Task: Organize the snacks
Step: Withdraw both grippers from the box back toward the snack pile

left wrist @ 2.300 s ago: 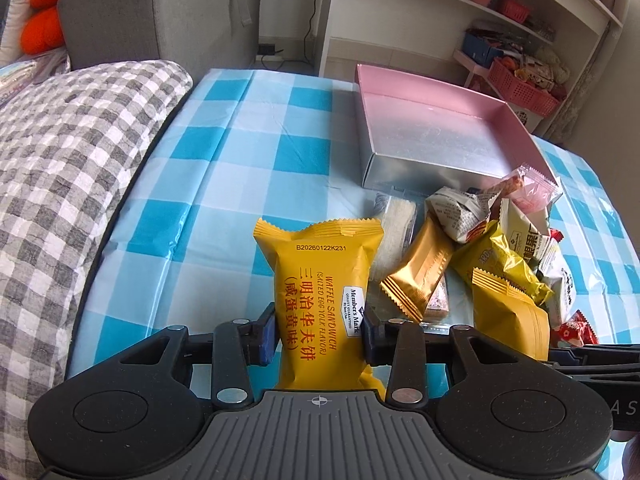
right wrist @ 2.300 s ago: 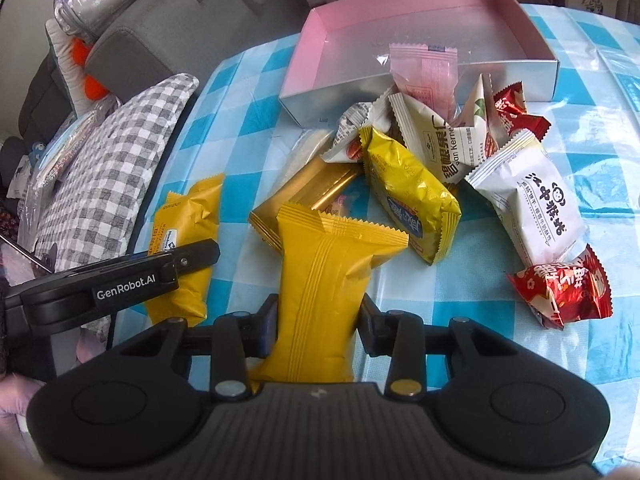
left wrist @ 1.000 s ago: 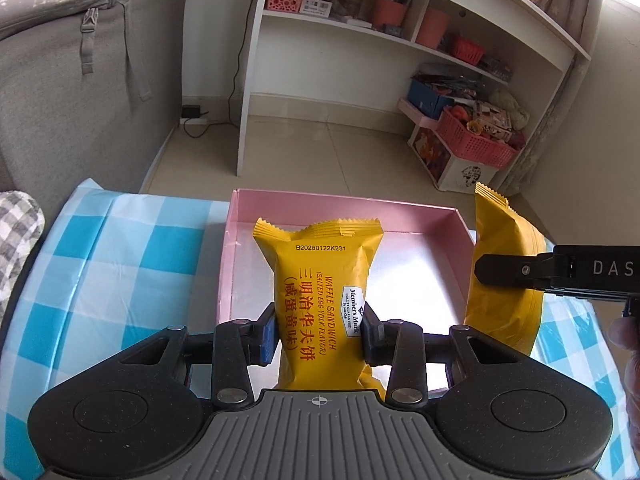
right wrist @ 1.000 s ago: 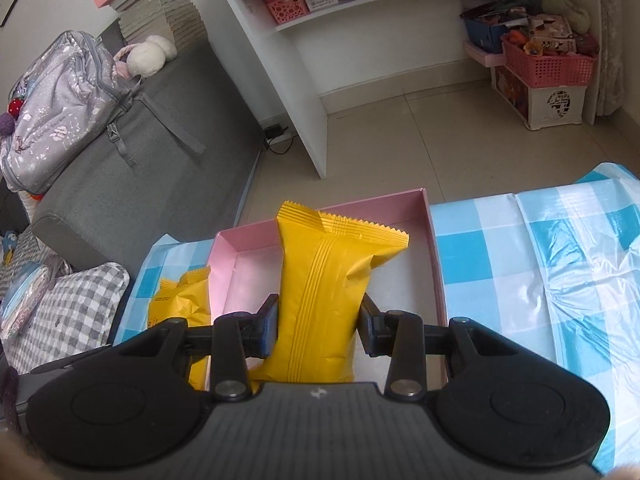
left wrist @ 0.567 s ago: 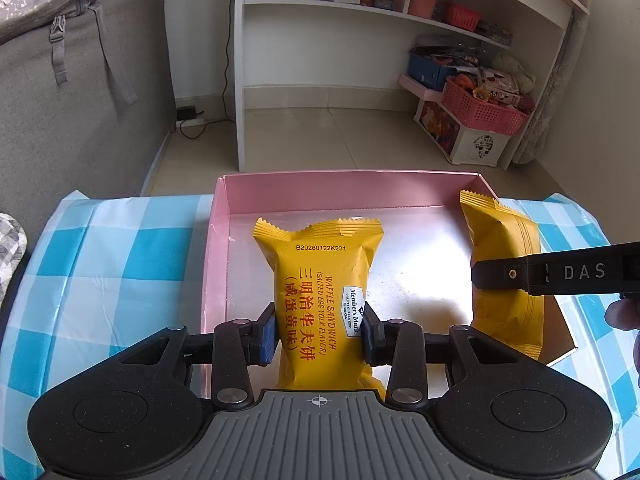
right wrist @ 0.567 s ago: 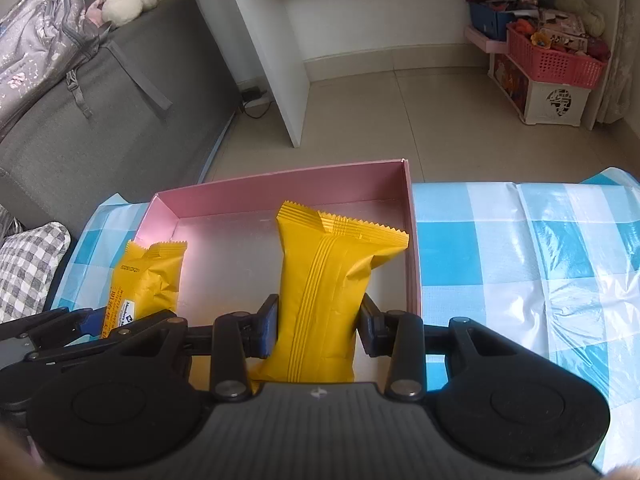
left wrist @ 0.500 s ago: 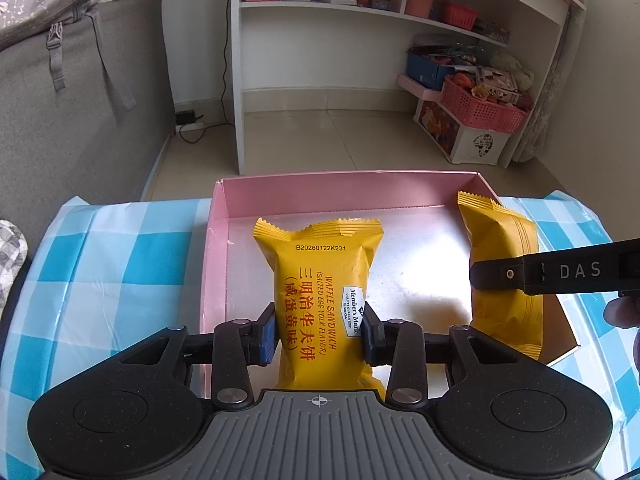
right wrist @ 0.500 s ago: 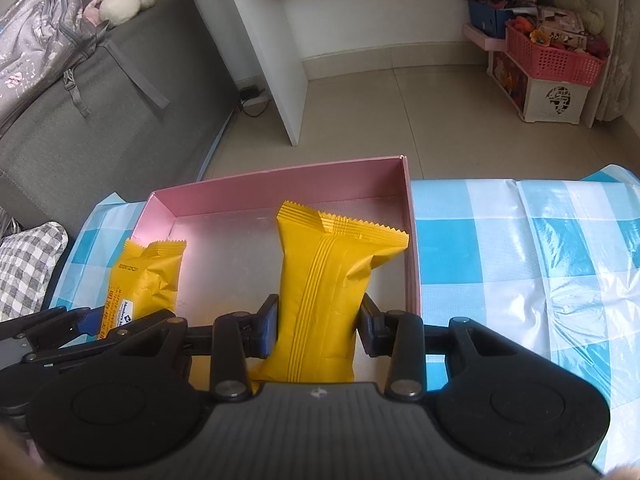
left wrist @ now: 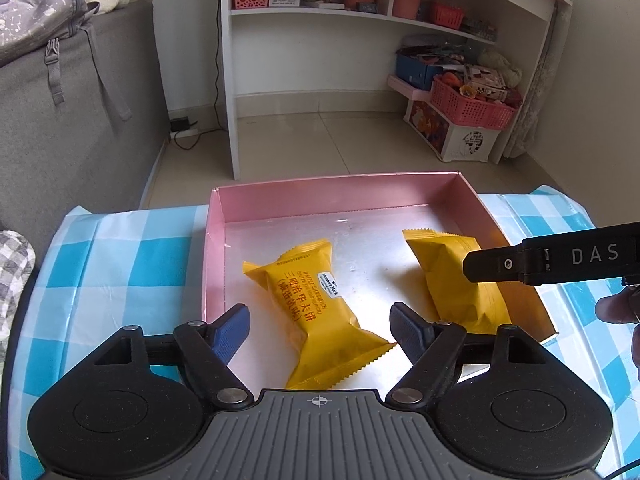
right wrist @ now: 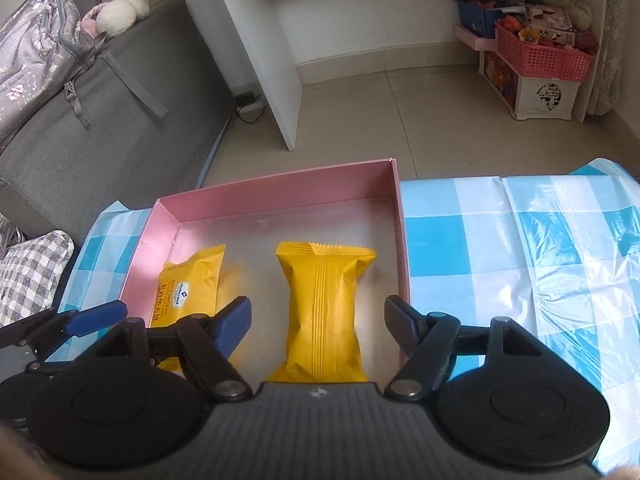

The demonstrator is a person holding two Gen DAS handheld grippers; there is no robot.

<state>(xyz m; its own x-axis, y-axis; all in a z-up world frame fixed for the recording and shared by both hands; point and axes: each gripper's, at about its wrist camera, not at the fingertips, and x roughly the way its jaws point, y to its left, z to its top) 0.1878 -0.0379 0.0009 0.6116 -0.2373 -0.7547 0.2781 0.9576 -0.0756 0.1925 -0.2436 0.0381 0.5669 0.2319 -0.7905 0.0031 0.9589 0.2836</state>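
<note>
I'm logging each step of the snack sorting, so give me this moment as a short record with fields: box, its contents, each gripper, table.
box: pink box, open, silver floor, on the table
contents: two yellow packets lying flat, apart
left packet: printed side up, toward left wall
right packet: seam side up, toward right wall
left gripper: open, above its packet
right gripper: open, above its packet
table: blue-and-white checked cloth

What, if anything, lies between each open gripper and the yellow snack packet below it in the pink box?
Nothing visible. The left gripper is open above the printed packet, the right gripper above the plain-backed packet, both lying on the pink box floor.
</note>
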